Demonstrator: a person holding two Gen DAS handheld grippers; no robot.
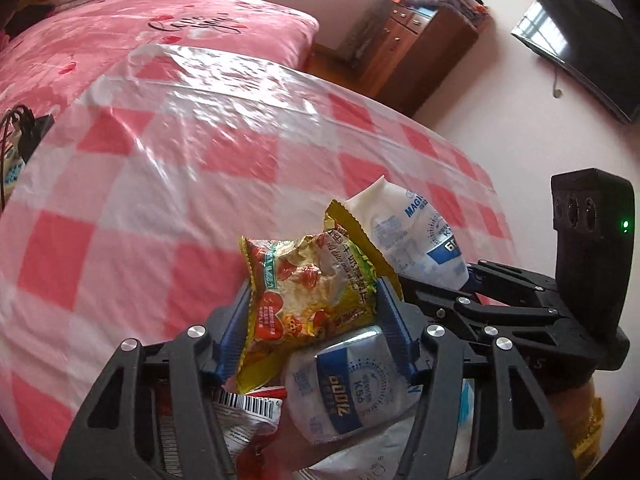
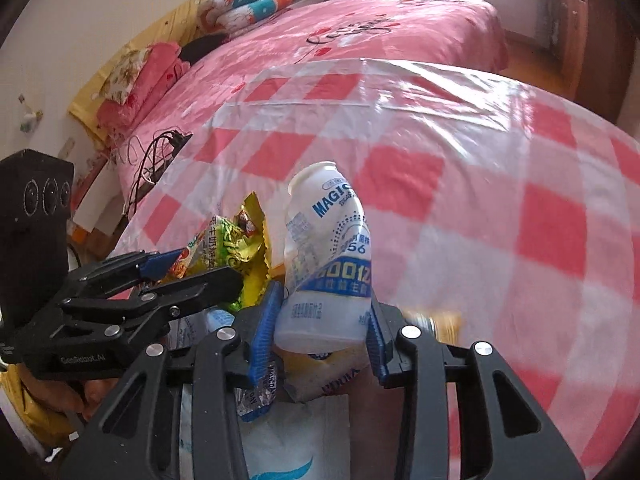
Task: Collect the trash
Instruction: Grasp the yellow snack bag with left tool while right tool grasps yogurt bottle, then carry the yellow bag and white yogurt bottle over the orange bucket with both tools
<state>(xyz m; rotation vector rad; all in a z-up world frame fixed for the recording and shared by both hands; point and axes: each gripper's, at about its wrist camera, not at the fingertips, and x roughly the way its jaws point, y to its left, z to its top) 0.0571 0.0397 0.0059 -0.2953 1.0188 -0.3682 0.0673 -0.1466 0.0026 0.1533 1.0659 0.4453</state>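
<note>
Nearest trash: heap of wrappers and crushed bottles below both grippers, among them a barcode wrapper (image 1: 244, 416) and a flattened bottle (image 1: 340, 392); container under the heap not visible.
Left gripper (image 1: 312, 316): blue pads pinching a crumpled yellow-green snack bag (image 1: 308, 288), held above the heap, probably for dropping onto it.
Right gripper (image 2: 322, 320): pads clamped on the base of a white bottle (image 2: 328, 248) with blue print, neck up and tilted slightly left; body dented, so light and easily squeezed.
Relation: grippers side by side, bag and bottle nearly touching; each seen in the other's view.
Surface (image 1: 160, 184): pink-and-white check plastic cover, glossy and wrinkled, bare of trash in view; blurred.
Background: pink bed (image 1: 168, 28) behind, pillows at its head, wooden cabinet (image 1: 404, 48), dark screen (image 1: 576, 48) on the wall, cables (image 2: 156, 152) at the cover's edge.
Stage, as judged: both items lifted, release into the heap next.
Risk: bottle slipping from a shallow grip.
</note>
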